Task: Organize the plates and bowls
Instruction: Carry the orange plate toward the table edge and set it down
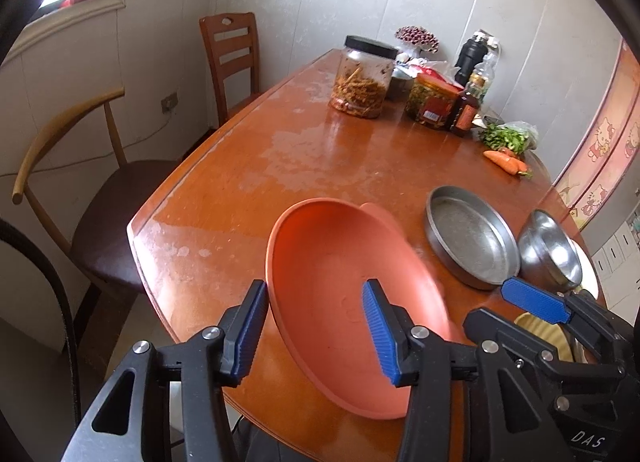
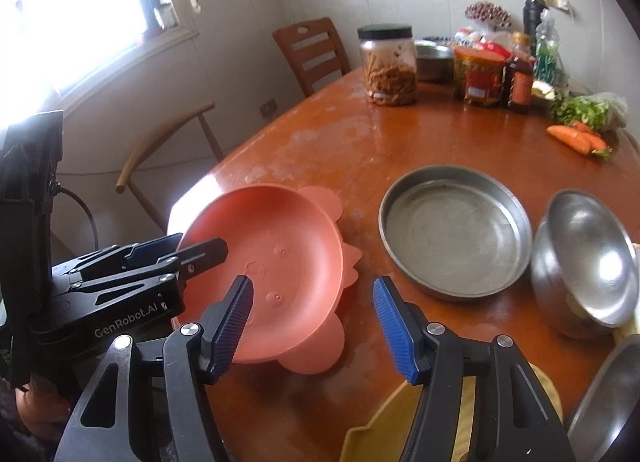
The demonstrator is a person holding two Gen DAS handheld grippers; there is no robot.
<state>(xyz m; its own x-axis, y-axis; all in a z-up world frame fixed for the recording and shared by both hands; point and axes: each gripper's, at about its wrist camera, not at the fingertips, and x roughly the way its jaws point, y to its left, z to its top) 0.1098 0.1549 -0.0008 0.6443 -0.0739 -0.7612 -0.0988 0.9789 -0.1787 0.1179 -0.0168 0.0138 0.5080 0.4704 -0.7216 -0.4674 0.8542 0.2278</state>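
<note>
Left wrist view: the left gripper [image 1: 316, 332] stands open astride the near rim of the salmon-pink plastic bowl [image 1: 340, 294], which tilts on the worn orange wooden bench [image 1: 248, 166], pads apparently clear. The right gripper [image 2: 314, 326] gapes empty. Beside lie a round shallow steel pan [image 2: 452, 234] and stacked steel bowls [image 2: 588, 262].

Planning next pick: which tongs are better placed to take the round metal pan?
Right, probably. The right tongs stand open nearer the round metal pan. The left tongs straddle the orange bowl's rim on the far side from it.
</note>
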